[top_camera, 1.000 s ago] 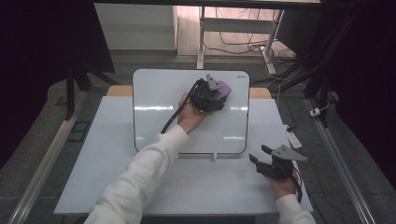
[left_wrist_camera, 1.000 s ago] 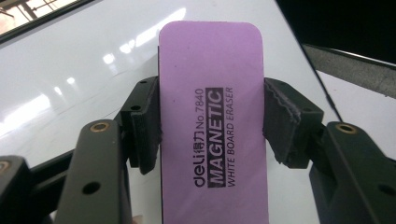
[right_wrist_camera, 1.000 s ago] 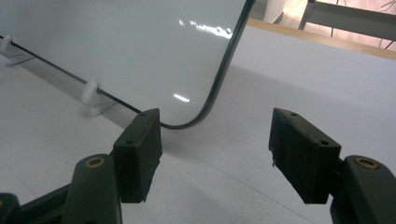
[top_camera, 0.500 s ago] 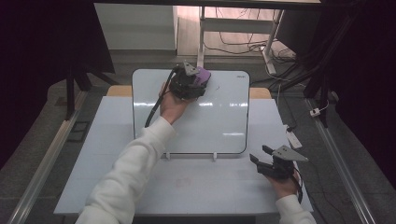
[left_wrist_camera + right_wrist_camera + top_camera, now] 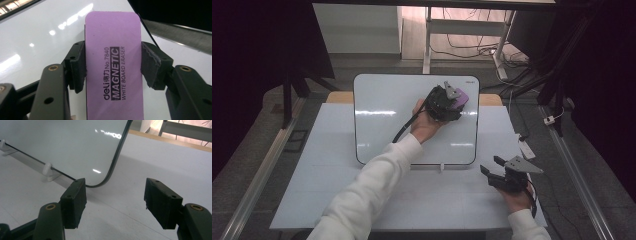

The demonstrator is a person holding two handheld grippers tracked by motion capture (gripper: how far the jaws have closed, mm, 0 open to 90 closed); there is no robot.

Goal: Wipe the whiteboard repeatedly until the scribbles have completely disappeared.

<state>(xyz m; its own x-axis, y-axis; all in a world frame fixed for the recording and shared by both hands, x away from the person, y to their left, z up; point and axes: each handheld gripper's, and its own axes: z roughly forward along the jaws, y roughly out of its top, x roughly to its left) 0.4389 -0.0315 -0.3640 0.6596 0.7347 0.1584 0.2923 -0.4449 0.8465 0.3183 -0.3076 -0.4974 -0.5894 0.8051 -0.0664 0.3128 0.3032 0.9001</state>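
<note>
The left arm (image 5: 377,185) stretches forward, its left gripper (image 5: 447,102) clamped shut around something. The right gripper (image 5: 507,175) rests low, jaws parted and empty.

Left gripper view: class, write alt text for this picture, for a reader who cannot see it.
A purple eraser, printed "MAGNETIC WHITE BOARD ERASER", is clamped between the two black jaws of the left gripper, its face turned to the camera. Behind it lies the glossy white whiteboard, with its dark-edged rim and a dark background at upper right.
</note>
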